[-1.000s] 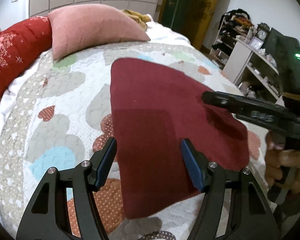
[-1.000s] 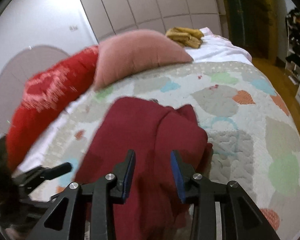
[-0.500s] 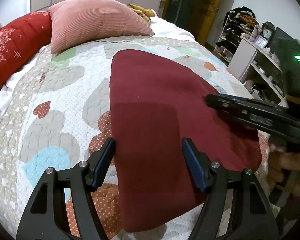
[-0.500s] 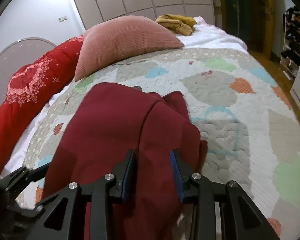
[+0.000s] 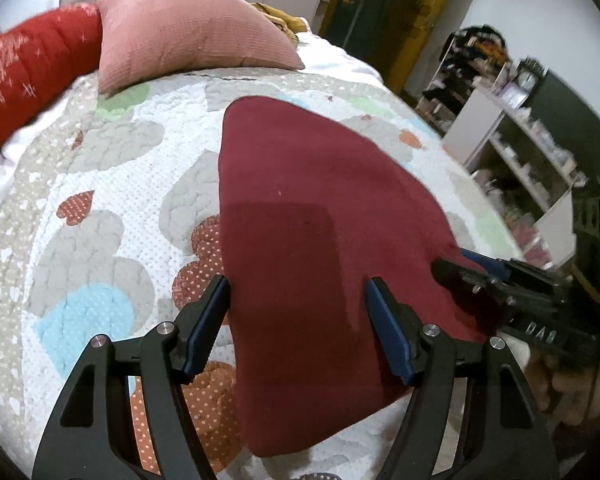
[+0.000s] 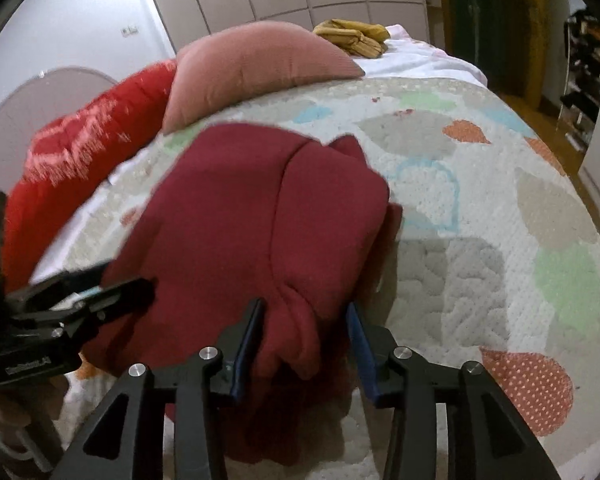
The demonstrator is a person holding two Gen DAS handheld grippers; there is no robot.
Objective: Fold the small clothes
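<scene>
A dark red garment (image 5: 320, 200) lies spread on the heart-patterned quilt (image 5: 100, 208). My left gripper (image 5: 298, 296) hovers open over its near left part, with flat fabric below the wide jaws and nothing pinched. In the right wrist view the garment (image 6: 228, 208) shows a folded-over layer and a bunched right edge. My right gripper (image 6: 306, 314) is low over that edge. Its jaws are opening, with a loose fold of red fabric between them and the pads not pressing on it. Each gripper shows in the other's view: the right gripper (image 5: 452, 262) and the left gripper (image 6: 124, 280).
A pink cushion (image 5: 188, 36) and a red bolster (image 5: 28, 80) lie at the head of the bed, with a yellow cloth (image 6: 352, 38) behind them. White shelves (image 5: 512, 148) full of small items stand past the bed's right side. A person's hand (image 5: 560, 380) holds the right gripper.
The right gripper has come down toward the garment's right edge, and its jaws have widened a little around the red fold. The left gripper has stayed over the near part of the garment.
</scene>
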